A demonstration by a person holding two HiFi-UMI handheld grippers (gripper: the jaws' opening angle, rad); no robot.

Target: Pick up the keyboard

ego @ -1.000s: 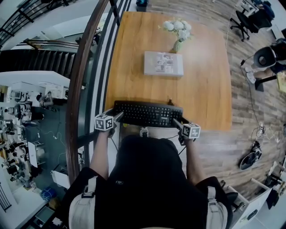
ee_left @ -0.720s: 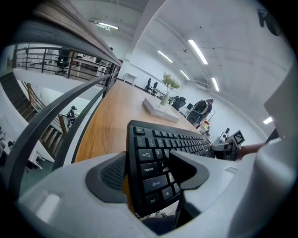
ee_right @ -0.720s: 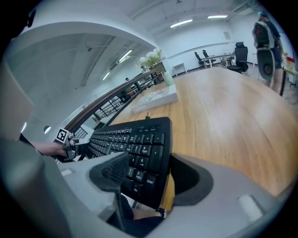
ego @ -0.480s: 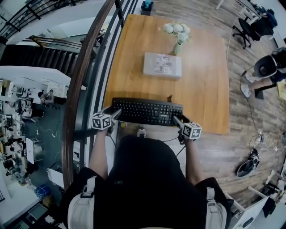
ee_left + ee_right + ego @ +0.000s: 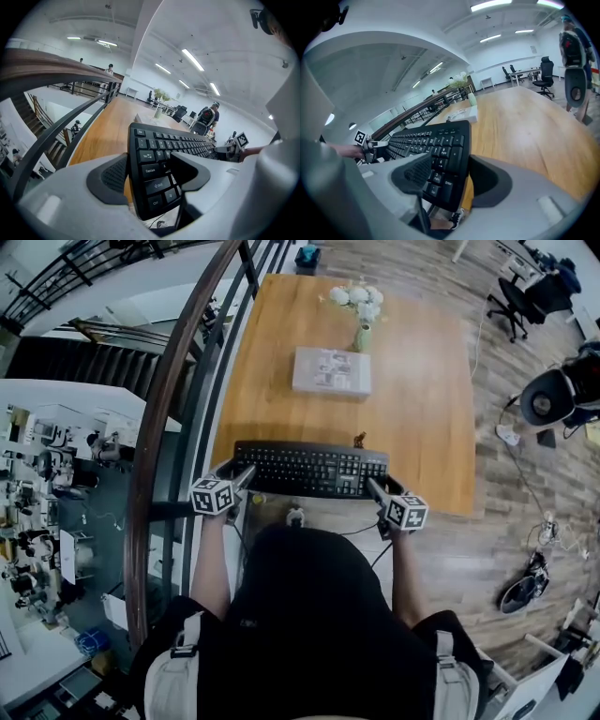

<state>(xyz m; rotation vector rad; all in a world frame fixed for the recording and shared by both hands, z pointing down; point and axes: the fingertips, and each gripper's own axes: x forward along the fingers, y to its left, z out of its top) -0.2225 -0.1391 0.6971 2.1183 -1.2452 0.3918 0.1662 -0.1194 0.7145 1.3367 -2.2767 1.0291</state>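
Note:
A black keyboard [image 5: 309, 470] hangs level above the near edge of the wooden table [image 5: 427, 418], held at both ends. My left gripper [image 5: 242, 477] is shut on its left end; in the left gripper view the keyboard [image 5: 164, 150] sits wedged between the two pads, one over the keys and one under the base, with the left gripper [image 5: 150, 174] clamped near the Shift key. My right gripper [image 5: 373, 489] is shut on the right end; in the right gripper view the keyboard [image 5: 436, 138] is pinched at the number pad by the right gripper [image 5: 449, 177].
A flat grey box [image 5: 331, 370] and a vase of white flowers [image 5: 359, 310] stand farther back on the table. A curved wooden railing [image 5: 173, 381] runs along the left, with a drop behind it. Office chairs [image 5: 514, 282] and a person [image 5: 562, 395] are at the right.
Both grippers have risen with the keyboard between them, lifting it off the table's near edge and carrying it slightly away from the body. The grip on each end has held.

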